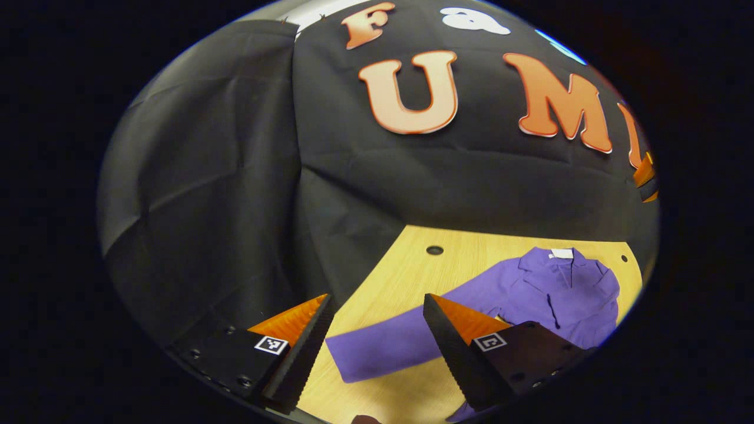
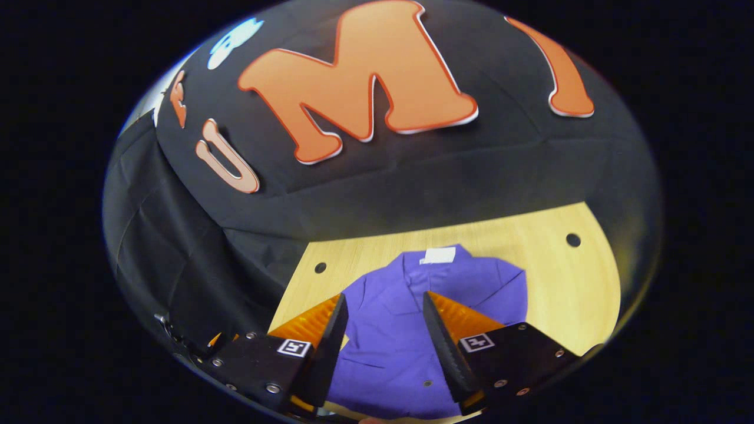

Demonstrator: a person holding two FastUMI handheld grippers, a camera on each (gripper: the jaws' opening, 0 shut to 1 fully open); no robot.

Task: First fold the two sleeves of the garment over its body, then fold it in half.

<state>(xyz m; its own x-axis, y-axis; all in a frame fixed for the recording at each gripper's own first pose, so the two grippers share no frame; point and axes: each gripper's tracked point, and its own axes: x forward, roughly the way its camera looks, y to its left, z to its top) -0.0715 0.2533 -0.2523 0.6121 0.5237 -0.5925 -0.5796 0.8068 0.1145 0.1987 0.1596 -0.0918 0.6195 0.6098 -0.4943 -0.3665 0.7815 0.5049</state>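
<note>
Lying flat on the light wooden surface near its back edge is one purple button-up shirt, one long sleeve stretched out sideways. The left hand-held gripper and right hand-held gripper hover above, fingers apart.

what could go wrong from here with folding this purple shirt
1. The left hand-held gripper is open above the outstretched sleeve. A pinch mid-sleeve rather than at the cuff might leave the end trailing and fold it crooked.
2. The right hand-held gripper hangs open over the purple shirt body. Closing there might bunch the front panel.
3. The wooden table looks smooth, so dragging a sleeve may slide the whole shirt.
</note>
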